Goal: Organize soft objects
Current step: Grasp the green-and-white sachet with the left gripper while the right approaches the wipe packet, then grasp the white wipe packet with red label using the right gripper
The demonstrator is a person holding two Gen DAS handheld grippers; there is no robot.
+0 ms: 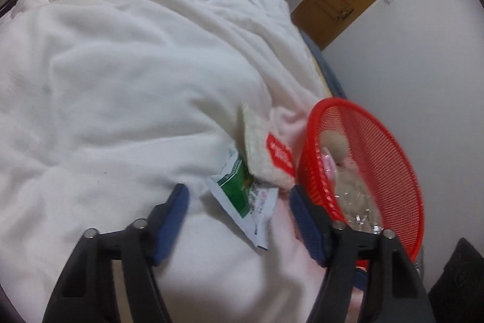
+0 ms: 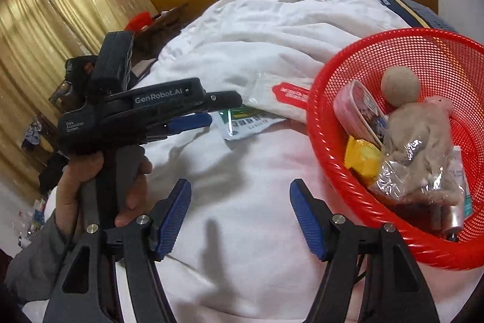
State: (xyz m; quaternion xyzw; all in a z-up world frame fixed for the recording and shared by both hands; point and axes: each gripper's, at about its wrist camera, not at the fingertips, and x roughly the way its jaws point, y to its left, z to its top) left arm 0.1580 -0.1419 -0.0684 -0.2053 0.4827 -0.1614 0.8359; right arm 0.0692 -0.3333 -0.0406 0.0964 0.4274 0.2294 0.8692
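Green sachet [image 1: 239, 189] between open left claw [image 1: 237, 203] pads.

Black claw [image 2: 240, 220], ribbed blue pads [image 2: 174, 220]; grey sleeve [image 2: 33, 256]

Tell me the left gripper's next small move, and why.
Probably ease the open left gripper forward onto the green-and-white packet: it lies loose on the white duvet just ahead of the jaws, outside the red basket, partly under the white pouch.

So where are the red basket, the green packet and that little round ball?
red basket [image 2: 329, 153]: right wrist view, near rim.
green packet [image 1: 234, 191]: left wrist view, green panel.
round ball [image 2: 400, 86]: right wrist view, its middle.
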